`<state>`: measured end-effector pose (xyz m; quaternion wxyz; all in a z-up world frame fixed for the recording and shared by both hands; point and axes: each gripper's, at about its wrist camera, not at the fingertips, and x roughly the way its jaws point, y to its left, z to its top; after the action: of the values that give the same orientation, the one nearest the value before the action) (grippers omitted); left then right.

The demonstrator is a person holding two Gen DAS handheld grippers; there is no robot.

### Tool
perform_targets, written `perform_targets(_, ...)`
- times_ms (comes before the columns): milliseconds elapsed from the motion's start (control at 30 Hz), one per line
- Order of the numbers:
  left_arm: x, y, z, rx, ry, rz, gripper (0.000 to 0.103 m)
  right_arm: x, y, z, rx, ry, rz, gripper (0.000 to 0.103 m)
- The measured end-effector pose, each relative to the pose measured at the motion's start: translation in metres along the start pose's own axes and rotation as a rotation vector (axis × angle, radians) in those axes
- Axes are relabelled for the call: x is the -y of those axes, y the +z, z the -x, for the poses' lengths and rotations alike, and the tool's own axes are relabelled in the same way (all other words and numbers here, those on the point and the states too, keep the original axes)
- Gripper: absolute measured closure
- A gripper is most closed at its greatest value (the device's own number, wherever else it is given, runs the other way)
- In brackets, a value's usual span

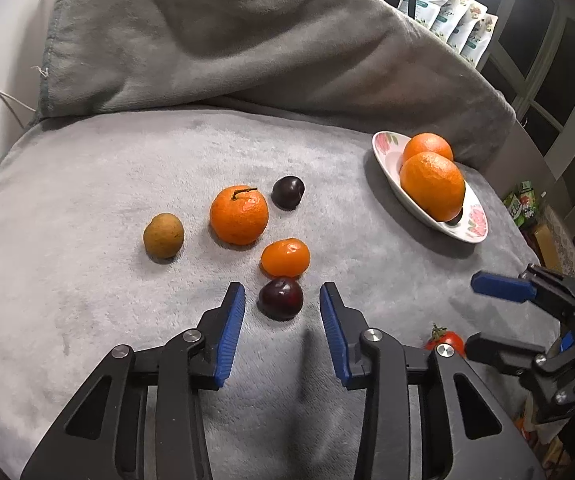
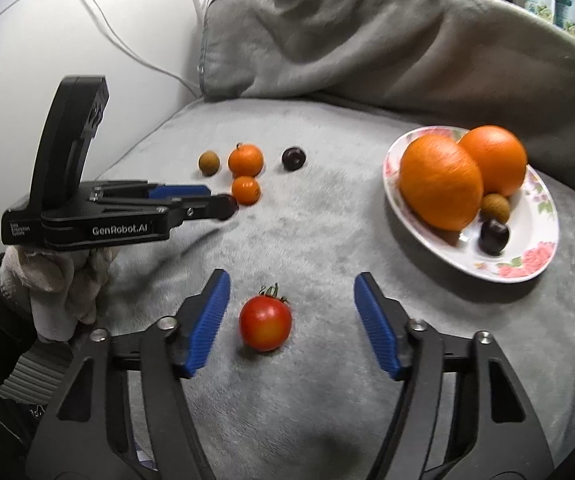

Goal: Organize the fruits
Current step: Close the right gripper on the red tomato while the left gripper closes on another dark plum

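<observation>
- In the left wrist view, our left gripper (image 1: 282, 312) sits bottom centre with its blue-padded jaws spread wide; a dark plum (image 1: 280, 298) lies on the grey blanket (image 1: 87, 280) between the fingertips, touching neither pad.
- Just above that plum, touching it or nearly so, we see a small mandarin (image 1: 286, 257). Above and left of it is a larger stemmed mandarin (image 1: 239, 214), a second dark plum (image 1: 288, 192) to its upper right, and a brown longan-like fruit (image 1: 163, 235) to its left.
- The floral plate (image 1: 471, 224) at centre right holds two large oranges (image 1: 432, 185), one behind the other.
- In the right wrist view, our right gripper (image 2: 292, 316) is at the bottom with jaws spread apart; a cherry tomato (image 2: 265, 322) with a green calyx lies between them, clear of both pads.
- The same view shows the plate (image 2: 527, 268) at right with the oranges plus a small brown fruit (image 2: 495, 208) and a dark plum (image 2: 494, 237) in front of them.
- The left gripper appears at left in this view, held by a gloved hand (image 2: 59, 292).
- A grey cushion (image 2: 347, 40) fills the top of both frames.
</observation>
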<state>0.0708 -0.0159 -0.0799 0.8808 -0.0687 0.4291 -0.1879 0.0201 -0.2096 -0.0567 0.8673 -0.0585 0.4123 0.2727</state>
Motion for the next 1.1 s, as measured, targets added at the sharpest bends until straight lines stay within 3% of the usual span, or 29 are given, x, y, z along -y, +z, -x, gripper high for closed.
perform_targets(700,0.001,-0.002,-0.011,-0.017,0.012,-0.019,0.08,-0.01,-0.009,-0.021,-0.077,0.019,0.038,0.054)
perform_targets(1100,0.0,-0.002,-0.011,-0.013,0.016,-0.022,0.081,-0.01,-0.012,-0.021,-0.089,0.041,0.031,0.07)
